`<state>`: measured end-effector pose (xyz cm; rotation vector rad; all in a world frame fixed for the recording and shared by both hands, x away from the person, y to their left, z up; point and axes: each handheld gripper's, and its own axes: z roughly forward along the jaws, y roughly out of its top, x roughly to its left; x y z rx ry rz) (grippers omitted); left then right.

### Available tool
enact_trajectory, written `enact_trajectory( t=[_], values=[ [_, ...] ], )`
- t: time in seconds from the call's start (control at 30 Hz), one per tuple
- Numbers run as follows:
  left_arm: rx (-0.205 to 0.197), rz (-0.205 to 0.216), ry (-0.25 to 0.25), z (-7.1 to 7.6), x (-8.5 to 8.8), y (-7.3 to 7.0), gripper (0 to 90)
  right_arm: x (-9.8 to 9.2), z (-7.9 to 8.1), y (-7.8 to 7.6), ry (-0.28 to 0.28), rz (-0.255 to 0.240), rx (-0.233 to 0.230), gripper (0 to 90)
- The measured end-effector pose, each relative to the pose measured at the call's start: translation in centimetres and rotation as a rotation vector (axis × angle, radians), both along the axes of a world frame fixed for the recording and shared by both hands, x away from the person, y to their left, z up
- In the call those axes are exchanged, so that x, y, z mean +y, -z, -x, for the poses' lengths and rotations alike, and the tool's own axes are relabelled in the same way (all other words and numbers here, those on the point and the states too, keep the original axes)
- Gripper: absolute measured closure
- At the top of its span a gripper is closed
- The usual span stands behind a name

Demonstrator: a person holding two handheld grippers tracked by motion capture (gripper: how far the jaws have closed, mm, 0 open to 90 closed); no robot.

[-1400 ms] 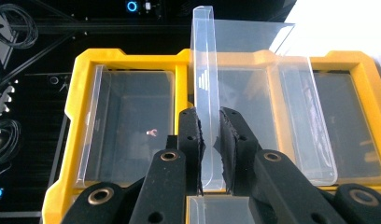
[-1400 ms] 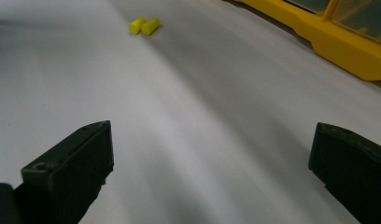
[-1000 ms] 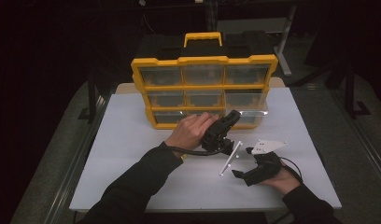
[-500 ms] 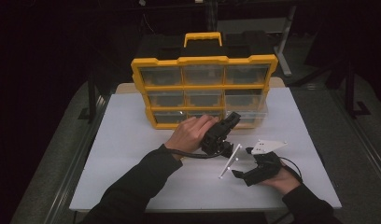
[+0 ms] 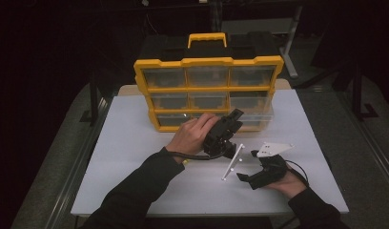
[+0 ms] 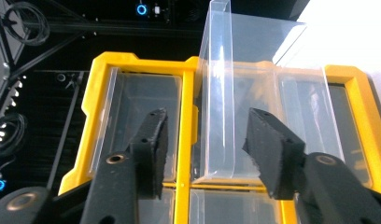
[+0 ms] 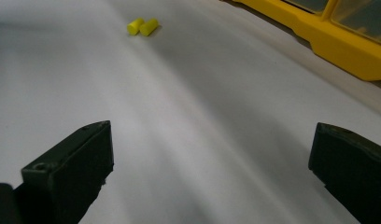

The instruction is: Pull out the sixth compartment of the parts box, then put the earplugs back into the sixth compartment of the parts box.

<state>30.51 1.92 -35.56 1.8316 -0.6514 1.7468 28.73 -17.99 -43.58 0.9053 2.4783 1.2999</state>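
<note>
Left gripper jaws have just been opened off the clear drawer, now pulled out of organizer; right gripper held wide open, empty. Filling pending.

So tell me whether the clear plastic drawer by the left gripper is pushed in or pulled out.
Pulled out: the clear plastic drawer juts from the yellow organizer's frame, between the left gripper's just-opened jaws, untouched.

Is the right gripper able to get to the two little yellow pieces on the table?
Probably yes. The right gripper is open and points across bare white table toward the yellow pieces, with nothing lying between them.
</note>
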Motion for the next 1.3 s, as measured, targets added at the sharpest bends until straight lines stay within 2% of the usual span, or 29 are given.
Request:
enact_trajectory(
  t=[0.37, 0.67, 0.97, 1.3],
  values=[
    [0.037, 0.017, 0.011, 0.1, 1.2, 0.1, 32.7, 0.0, 0.1, 0.0, 0.005, 0.006, 0.004, 0.0],
    [0.045, 0.018, -0.02, 0.1, 3.0, 1.1, 18.9, -0.1, 0.3, 0.1, 0.003, 0.008, 0.003, 0.0],
    [0.044, 0.018, -0.046, 0.1, 4.8, 1.8, 14.4, -0.2, 0.3, 0.1, 0.007, 0.008, 0.002, 0.0],
    [0.061, 0.006, -0.083, 0.2, 6.4, 2.9, 10.8, -0.2, 0.4, 0.0, 0.004, 0.007, -0.003, 0.0]
  ],
)
